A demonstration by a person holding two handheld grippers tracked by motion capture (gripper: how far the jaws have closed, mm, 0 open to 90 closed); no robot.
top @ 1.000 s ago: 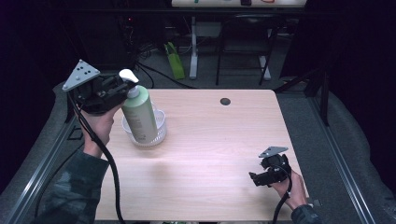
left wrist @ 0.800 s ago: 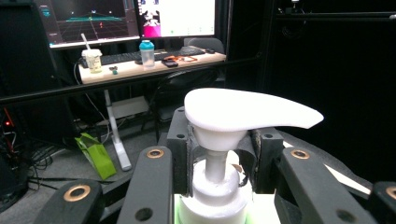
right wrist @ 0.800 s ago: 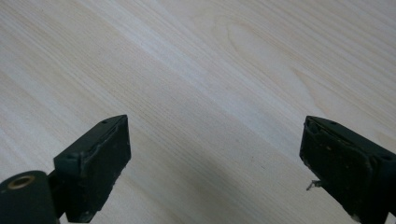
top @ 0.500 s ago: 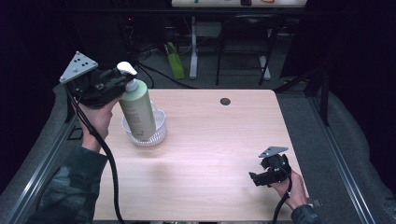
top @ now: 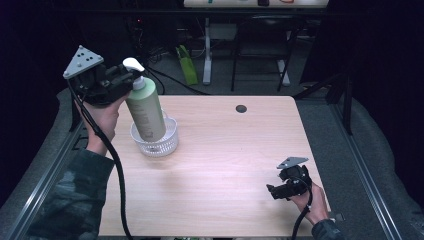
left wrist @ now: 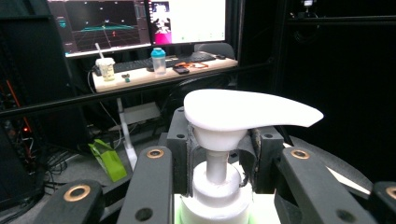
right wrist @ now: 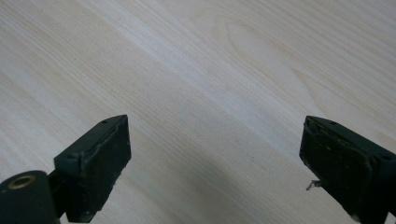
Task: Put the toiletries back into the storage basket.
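A pale green pump bottle (top: 145, 112) with a white pump head (left wrist: 243, 112) hangs tilted, its base low inside a clear ribbed bowl (top: 167, 145) at the table's left. My left gripper (top: 131, 80) is shut on the bottle's neck just under the pump head, and in the left gripper view the jaws stand on either side of the white collar. Near the table's front right corner, my right gripper (top: 274, 191) stays low over the wood. It is open (right wrist: 215, 158), with nothing but bare table between its pads.
The light wooden table (top: 225, 150) has a black grommet hole (top: 241, 108) near its far edge. A green bag (top: 187, 65) and desk legs stand on the floor behind. A desk with monitors (left wrist: 140, 28) is seen beyond the bottle. Metal rails run along both table sides.
My left gripper has risen slightly and drifted left, lifting the bottle a little within the bowl. The right gripper has stayed put.
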